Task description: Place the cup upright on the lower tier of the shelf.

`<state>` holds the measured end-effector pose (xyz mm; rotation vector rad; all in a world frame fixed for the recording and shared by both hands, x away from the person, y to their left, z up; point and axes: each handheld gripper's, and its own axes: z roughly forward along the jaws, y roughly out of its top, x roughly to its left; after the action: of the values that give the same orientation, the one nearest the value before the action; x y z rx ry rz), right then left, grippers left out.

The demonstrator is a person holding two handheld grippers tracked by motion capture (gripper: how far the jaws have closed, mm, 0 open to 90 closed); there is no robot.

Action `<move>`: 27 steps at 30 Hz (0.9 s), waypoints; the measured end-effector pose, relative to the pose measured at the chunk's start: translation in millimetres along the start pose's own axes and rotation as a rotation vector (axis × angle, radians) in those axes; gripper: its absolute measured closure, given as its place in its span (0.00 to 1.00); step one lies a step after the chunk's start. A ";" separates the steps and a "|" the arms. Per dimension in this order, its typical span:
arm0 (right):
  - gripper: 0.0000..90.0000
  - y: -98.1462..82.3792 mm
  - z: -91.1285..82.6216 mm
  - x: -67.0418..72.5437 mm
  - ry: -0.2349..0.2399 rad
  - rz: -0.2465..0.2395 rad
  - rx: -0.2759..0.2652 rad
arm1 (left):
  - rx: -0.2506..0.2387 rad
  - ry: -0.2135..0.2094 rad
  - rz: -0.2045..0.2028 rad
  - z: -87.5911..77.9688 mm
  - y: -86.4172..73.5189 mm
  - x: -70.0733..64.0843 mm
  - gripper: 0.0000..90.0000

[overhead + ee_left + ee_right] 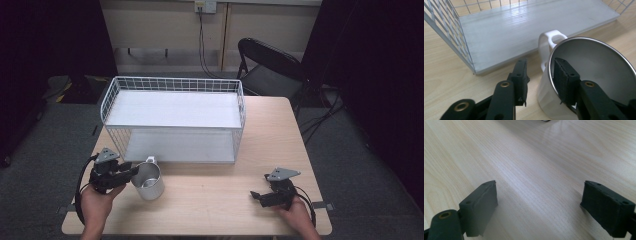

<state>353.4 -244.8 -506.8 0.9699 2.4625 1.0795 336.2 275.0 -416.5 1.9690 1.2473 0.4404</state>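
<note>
Mug [148, 180], white outside with a steel lining, upright on tabletop [225, 195] just before wire shelf rack [172, 117]. Left tool [544, 77] straddles mug wall, one jaw inside, one outside, outer pad not yet touching. Right tool [544, 207] wide open over bare wood, well apart.

A white wire rack [172, 117] with two shelves stands on the wooden table [220, 195], toward its 11 o'clock part. A black folding chair [267, 67] stands off the table's 1 o'clock corner. At 12 o'clock a cable [201, 42] hangs from a wall socket [205, 6].
</note>
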 end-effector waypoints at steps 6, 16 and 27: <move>0.14 0.0 -0.1 0.0 0.000 0.000 0.001 | 0.025 -0.017 -0.006 3.6 -1.4 -0.9 0.77; 0.14 0.0 0.0 0.0 0.000 0.000 0.000 | 0.046 0.008 0.037 7.6 -4.6 -4.1 0.90; 0.14 0.0 0.0 0.0 0.000 0.000 0.000 | 0.063 0.012 0.059 6.8 -2.7 -5.9 0.91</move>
<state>353.4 -244.8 -506.8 0.9699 2.4624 1.0795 336.0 267.7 -422.5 2.0632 1.2266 0.4472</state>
